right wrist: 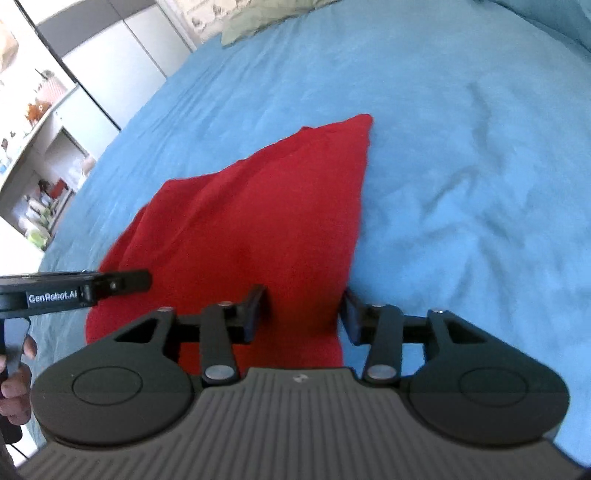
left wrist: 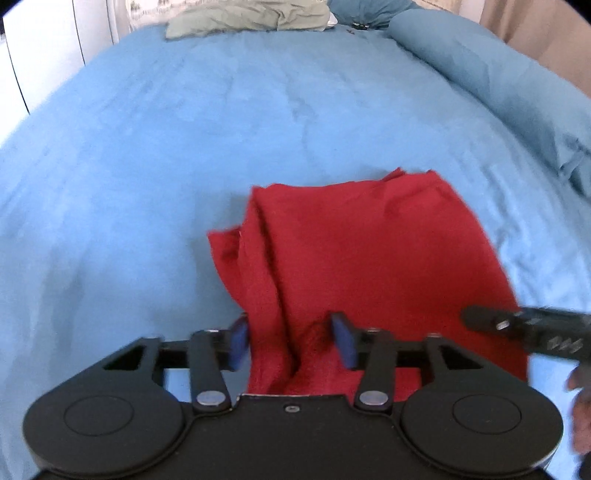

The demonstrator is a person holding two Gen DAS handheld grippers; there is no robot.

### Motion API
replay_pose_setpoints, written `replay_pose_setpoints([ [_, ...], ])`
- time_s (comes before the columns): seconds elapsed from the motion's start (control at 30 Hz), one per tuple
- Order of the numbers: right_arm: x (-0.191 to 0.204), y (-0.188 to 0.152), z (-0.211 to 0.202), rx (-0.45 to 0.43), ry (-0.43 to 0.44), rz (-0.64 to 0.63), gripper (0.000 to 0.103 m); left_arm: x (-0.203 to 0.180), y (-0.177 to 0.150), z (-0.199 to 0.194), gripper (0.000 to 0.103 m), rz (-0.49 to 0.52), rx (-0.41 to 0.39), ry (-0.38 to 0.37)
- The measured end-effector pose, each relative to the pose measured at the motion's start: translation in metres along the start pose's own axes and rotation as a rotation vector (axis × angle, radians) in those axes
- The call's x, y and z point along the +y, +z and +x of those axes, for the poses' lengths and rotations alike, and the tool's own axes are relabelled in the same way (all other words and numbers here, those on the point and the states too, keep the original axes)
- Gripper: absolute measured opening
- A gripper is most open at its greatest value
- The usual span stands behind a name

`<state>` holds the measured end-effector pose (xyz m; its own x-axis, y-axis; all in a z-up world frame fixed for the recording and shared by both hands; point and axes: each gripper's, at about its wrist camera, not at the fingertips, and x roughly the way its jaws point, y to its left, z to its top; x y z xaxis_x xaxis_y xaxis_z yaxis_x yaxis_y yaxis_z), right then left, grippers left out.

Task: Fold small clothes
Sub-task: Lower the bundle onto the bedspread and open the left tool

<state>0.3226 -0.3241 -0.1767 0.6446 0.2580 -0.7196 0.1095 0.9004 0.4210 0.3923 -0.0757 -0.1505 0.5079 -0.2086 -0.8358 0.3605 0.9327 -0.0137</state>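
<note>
A small red garment [left wrist: 362, 251] lies partly folded on the blue bedspread [left wrist: 166, 147]; it also shows in the right wrist view [right wrist: 266, 221]. My left gripper [left wrist: 293, 341] is open, its blue pads on either side of the garment's near left edge, with cloth bunched between them. My right gripper [right wrist: 304, 314] is open, its pads astride the garment's near right edge. The right gripper's finger [left wrist: 524, 326] shows at the right of the left view; the left gripper's body [right wrist: 74, 290] shows at the left of the right view.
A pale green cloth [left wrist: 247, 16] and blue pillows [left wrist: 480, 62] lie at the bed's far end. A white wardrobe [left wrist: 44, 55] stands to the left. Shelves with clutter [right wrist: 40, 147] stand beyond the bed's left side.
</note>
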Motion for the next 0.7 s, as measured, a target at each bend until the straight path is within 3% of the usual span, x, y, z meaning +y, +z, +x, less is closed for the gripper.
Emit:
replay_pose_setpoints([
  [0.03,-0.003,-0.003,-0.001,-0.006,0.009,0.01,0.073,-0.004,0.0,0.003,0.08,0.017,-0.012,0.026],
  [0.23,0.001,-0.005,-0.028,-0.064,-0.014,-0.022,0.097,0.02,-0.022,-0.025,0.094,-0.022,-0.049,0.074],
  [0.4,-0.004,-0.014,-0.049,-0.069,-0.055,-0.064,0.1,0.029,-0.046,-0.031,0.099,-0.035,-0.076,0.106],
  [0.57,-0.012,-0.033,-0.04,-0.06,-0.091,-0.124,0.1,0.031,-0.059,-0.018,0.099,-0.068,-0.079,0.103],
  [0.7,-0.009,-0.038,-0.054,-0.118,-0.1,-0.099,0.1,0.027,-0.063,-0.056,0.099,-0.103,-0.157,0.1],
])
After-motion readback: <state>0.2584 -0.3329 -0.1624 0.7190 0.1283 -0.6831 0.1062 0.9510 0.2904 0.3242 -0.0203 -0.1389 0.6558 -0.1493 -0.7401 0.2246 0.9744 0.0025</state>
